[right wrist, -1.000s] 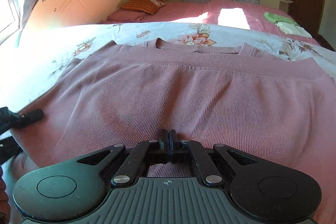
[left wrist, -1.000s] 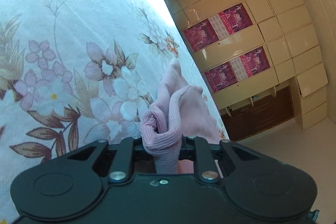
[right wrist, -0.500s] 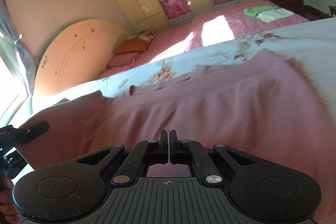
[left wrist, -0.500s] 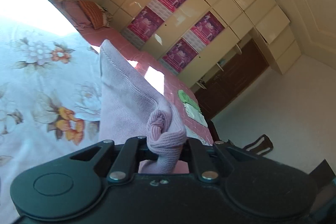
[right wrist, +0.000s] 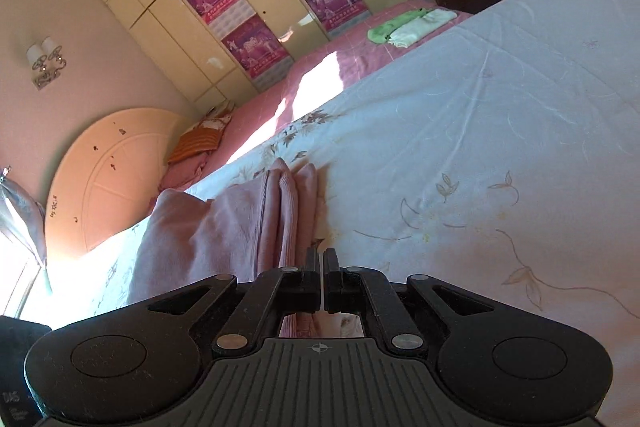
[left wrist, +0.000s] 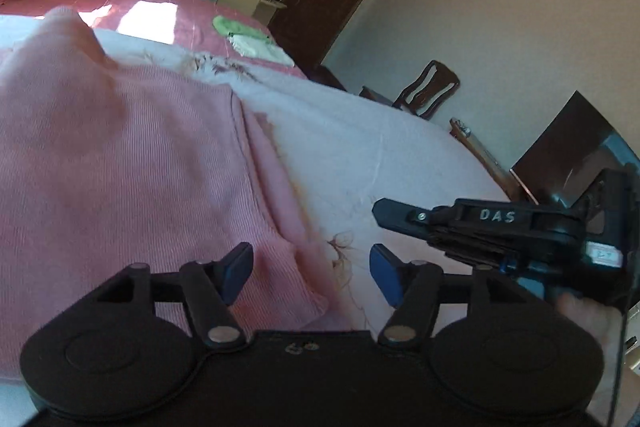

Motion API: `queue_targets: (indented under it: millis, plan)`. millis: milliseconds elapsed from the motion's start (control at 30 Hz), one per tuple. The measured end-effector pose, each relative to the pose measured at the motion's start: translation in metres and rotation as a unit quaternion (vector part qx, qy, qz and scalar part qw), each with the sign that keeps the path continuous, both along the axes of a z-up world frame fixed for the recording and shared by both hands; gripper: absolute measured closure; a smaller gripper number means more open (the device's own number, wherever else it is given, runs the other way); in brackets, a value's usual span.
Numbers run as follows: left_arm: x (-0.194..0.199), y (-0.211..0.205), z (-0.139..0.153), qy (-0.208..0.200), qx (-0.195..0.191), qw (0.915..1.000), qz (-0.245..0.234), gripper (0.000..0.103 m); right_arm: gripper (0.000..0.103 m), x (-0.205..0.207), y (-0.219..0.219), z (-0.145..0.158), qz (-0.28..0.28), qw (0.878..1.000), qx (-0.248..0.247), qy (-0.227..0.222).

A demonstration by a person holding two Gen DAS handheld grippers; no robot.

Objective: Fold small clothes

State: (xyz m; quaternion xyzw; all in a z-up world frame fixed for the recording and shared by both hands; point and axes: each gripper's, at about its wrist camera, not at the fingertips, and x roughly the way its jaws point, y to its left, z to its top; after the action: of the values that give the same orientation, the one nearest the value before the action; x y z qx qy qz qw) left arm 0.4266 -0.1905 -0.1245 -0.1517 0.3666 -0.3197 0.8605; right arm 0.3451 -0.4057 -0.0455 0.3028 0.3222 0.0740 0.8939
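A pink knit garment lies folded over on the floral bedsheet. My left gripper is open, its blue pads apart, just above the garment's near right corner. My right gripper shows in the left wrist view at the right, over the sheet beside the garment. In the right wrist view the right gripper is shut at the edge of the garment's stacked folds; whether cloth is pinched between the jaws is hidden.
A green and a white folded cloth lie on the pink bedspread beyond. A wooden chair and a dark panel stand right of the bed. Headboard and pillows are at the far end.
My left gripper carried the garment's edge over, then opened and let it go. The garment now lies folded. The right gripper stayed shut and swung toward the fold's edge.
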Motion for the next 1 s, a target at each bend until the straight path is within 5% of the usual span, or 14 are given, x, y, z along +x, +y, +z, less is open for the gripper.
queue_targets:
  millis: [67,167,200,233,267,300,400,467,667,800,1000]
  plan:
    - [-0.001,0.03,0.016,-0.024,-0.022,0.999,0.03,0.039,0.101,0.0,0.002,0.005,0.019,1.0,0.009,-0.017]
    - [0.01,0.069,0.03,-0.067,0.039,0.991,0.109,0.035,0.101,0.009,0.016,0.009,0.054,0.998,0.019,-0.027]
    - [0.016,0.077,0.033,-0.072,0.072,0.9857,0.135,0.036,0.09,0.013,0.022,0.009,0.066,0.997,0.018,-0.025]
    - [0.023,0.087,0.03,-0.064,0.089,0.9817,0.156,0.039,0.051,0.018,0.03,0.009,0.075,0.997,0.014,-0.026]
    - [0.029,0.095,0.027,-0.056,0.099,0.9784,0.173,0.039,0.033,0.018,0.038,0.008,0.08,0.996,0.006,-0.04]
    - [0.037,0.104,0.022,-0.041,0.115,0.9749,0.186,0.04,0.029,0.019,0.044,0.007,0.09,0.995,0.0,-0.049]
    - [0.054,0.109,0.007,0.012,0.174,0.9656,0.192,0.042,0.034,0.037,0.058,-0.002,0.111,0.993,0.007,-0.039]
    - [0.053,0.118,-0.002,0.018,0.151,0.9675,0.202,0.04,0.049,0.046,0.066,-0.006,0.126,0.992,-0.003,-0.03]
    - [0.044,0.144,-0.014,0.035,0.092,0.9712,0.217,0.036,0.051,0.064,0.089,-0.028,0.149,0.986,-0.077,0.026]
    - [0.046,0.151,-0.017,0.032,0.084,0.9756,0.2,0.036,0.051,0.065,0.092,-0.04,0.15,0.985,-0.071,0.041]
    - [0.06,0.166,-0.016,0.047,0.069,0.982,0.17,0.037,0.051,0.079,0.06,-0.054,0.133,0.986,0.079,0.061]
